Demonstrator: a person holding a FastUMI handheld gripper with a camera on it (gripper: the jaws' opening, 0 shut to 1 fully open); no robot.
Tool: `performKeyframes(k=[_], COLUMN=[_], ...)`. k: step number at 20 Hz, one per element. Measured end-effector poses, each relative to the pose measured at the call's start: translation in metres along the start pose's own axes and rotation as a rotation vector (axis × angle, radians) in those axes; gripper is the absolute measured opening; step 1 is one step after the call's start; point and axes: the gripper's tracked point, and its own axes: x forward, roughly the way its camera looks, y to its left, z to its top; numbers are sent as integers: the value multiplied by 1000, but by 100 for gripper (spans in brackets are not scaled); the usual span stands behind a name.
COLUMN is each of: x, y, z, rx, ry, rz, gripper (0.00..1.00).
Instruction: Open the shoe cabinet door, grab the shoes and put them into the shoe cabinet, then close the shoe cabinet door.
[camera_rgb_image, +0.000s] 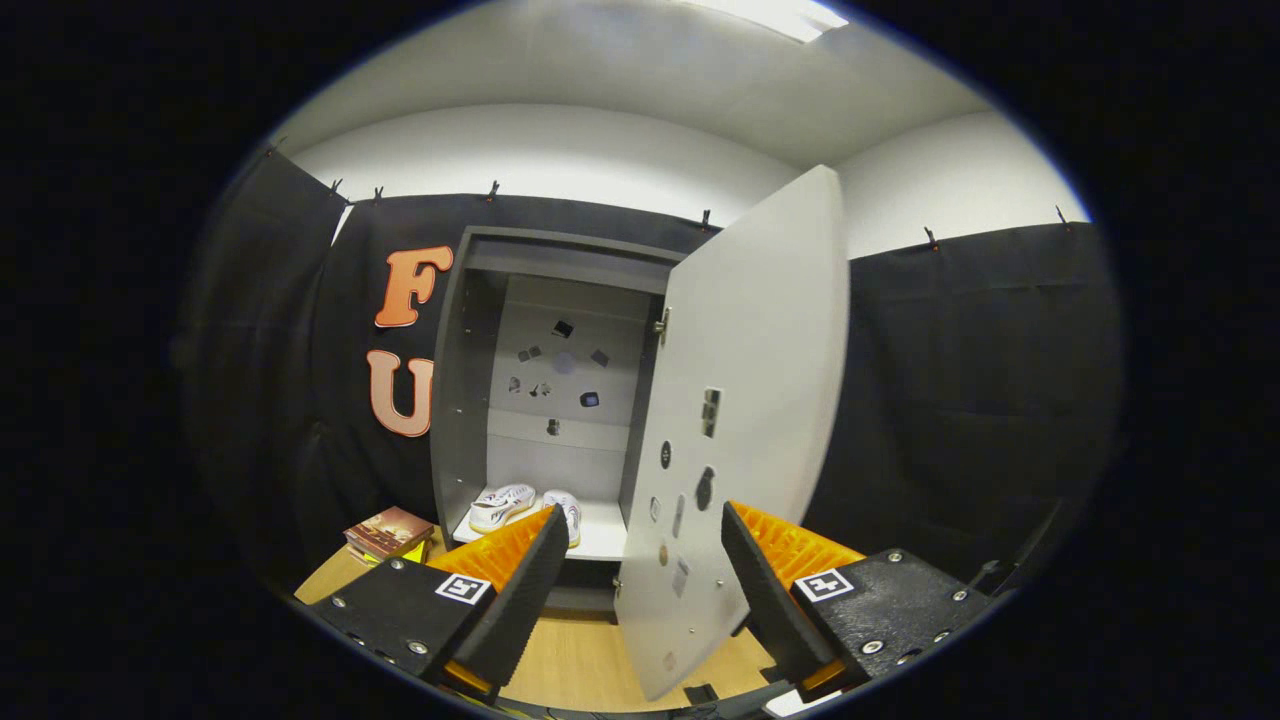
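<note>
step: close door | pair of white sneakers (522, 507) on shelf inside tall grey shoe cabinet (470, 400) | flat grey cabinet door (745, 420) ajar, probably between the fingers – gripper (640, 560) spread, holding nothing | push free edge toward 10 o'clock – steady.

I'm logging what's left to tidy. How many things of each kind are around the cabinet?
White shoes on the cabinet shelf: 2
Shoe cabinet, door open: 1
Stack of books on the floor: 1
Open gripper: 1
Total: 5
</note>
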Motion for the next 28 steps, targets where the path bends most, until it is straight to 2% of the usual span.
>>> performKeyframes(k=[5, 10, 15, 21, 23, 28], x=[-25, -17, 18, 52, 53, 53], y=[-67, -107, -123, -116, -106, -95], z=[-7, -19, -33, -43, -46, -41], rx=[17, 52, 83, 87, 93, 54], ry=[-5, 21, 43, 55, 66, 30], rz=[-61, -89, -87, -55, -29, -33], gripper=[95, 95, 95, 95, 95, 91])
